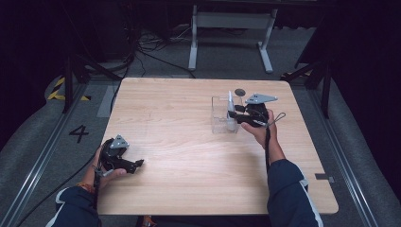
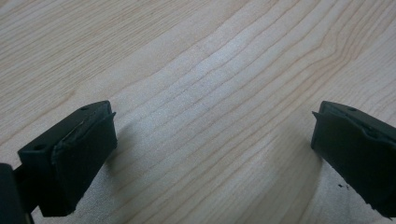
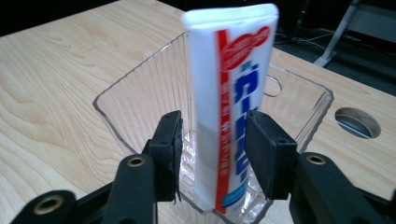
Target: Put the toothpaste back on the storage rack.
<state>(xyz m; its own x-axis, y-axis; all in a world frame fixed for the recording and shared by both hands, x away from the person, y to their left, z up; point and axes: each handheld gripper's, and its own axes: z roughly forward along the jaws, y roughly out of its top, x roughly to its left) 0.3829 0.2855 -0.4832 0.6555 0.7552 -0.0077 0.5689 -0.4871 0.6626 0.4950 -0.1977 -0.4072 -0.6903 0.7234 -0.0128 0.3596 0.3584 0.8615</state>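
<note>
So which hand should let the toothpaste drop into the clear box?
The right one. The right gripper has its fingers either side of the toothpaste tube, standing in the clear box. The left gripper sits far off, open.

High view overlooks the table (image 1: 189, 156); gripper views sit close above it.

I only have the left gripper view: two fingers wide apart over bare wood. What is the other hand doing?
Observer: The right gripper is at a clear box on the far right part of the table.
Operator: Anything in the box?
Observer: A white tube with red and blue print stands upright in it.
Operator: Is it gripped?
Observer: The fingers flank the tube, but a slim gap shows beside one of them, so the grip looks open.
</note>
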